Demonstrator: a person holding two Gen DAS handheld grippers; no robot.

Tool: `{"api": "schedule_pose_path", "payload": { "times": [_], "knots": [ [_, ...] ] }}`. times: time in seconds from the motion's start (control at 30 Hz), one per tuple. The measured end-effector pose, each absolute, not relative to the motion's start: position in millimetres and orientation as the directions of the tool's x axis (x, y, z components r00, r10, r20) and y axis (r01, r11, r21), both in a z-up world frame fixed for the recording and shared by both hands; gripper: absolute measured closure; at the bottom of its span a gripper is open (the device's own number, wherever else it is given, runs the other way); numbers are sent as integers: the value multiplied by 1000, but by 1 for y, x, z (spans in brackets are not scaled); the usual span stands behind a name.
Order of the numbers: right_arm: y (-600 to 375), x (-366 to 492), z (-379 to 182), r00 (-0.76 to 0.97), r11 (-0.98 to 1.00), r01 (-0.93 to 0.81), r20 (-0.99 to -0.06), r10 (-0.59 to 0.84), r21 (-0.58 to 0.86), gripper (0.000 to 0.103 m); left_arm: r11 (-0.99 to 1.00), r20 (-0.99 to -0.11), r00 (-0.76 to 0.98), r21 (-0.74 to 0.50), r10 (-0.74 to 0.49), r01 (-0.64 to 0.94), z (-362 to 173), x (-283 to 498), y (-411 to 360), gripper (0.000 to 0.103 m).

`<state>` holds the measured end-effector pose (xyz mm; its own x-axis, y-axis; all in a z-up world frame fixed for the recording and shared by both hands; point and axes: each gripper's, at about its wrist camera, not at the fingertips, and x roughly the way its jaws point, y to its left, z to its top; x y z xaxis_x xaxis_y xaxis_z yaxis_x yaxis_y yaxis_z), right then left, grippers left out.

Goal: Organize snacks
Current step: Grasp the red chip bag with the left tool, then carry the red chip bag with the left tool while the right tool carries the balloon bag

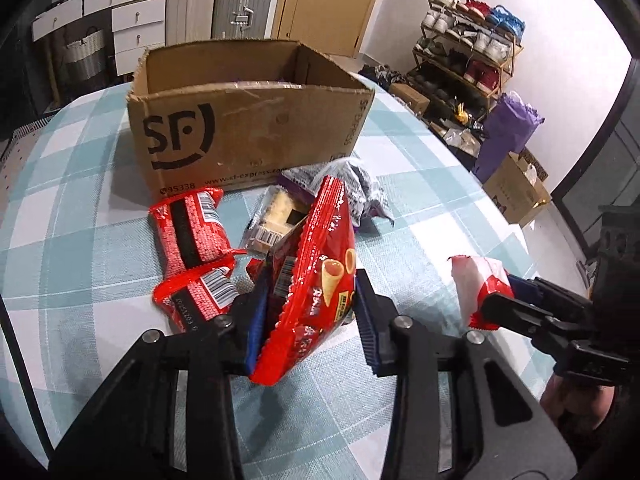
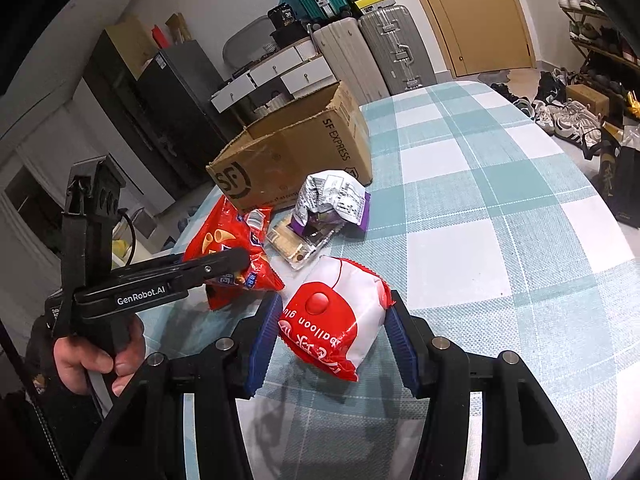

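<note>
My left gripper (image 1: 310, 320) is shut on a red cone-snack bag (image 1: 316, 276), held tilted above the table; the bag also shows in the right wrist view (image 2: 228, 248). My right gripper (image 2: 332, 332) is shut on a red-and-white snack bag (image 2: 340, 320), seen in the left wrist view (image 1: 478, 288) too. An open SF cardboard box (image 1: 248, 120) stands behind, also in the right wrist view (image 2: 288, 156). Two red packets (image 1: 192, 232) lie left of my left gripper. A clear cracker pack (image 1: 276, 216) and a silver-purple bag (image 2: 332, 200) lie in front of the box.
The table has a teal-and-white checked cloth (image 2: 500, 208). Suitcases (image 1: 244, 0) and drawers stand behind the table. A shoe rack (image 1: 468, 52) and cartons stand on the floor to the right.
</note>
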<state>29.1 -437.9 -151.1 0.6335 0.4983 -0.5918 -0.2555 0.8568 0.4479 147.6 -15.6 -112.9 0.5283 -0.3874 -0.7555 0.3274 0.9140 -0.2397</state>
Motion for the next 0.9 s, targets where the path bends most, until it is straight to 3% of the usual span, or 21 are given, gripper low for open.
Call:
{"api": "schedule_pose_path", "payload": {
  "times": [0.47,0.9],
  "knots": [
    [-425,41,-116,648,834,-319,-538,539,451,51,913,-698,590,-291,-406,285,-63,144,19,68],
    [-399,75,-52,674,833,-419,-491,552,362,51,919,-659,640,-288,-395,270,1,167,39,67]
  ]
}}
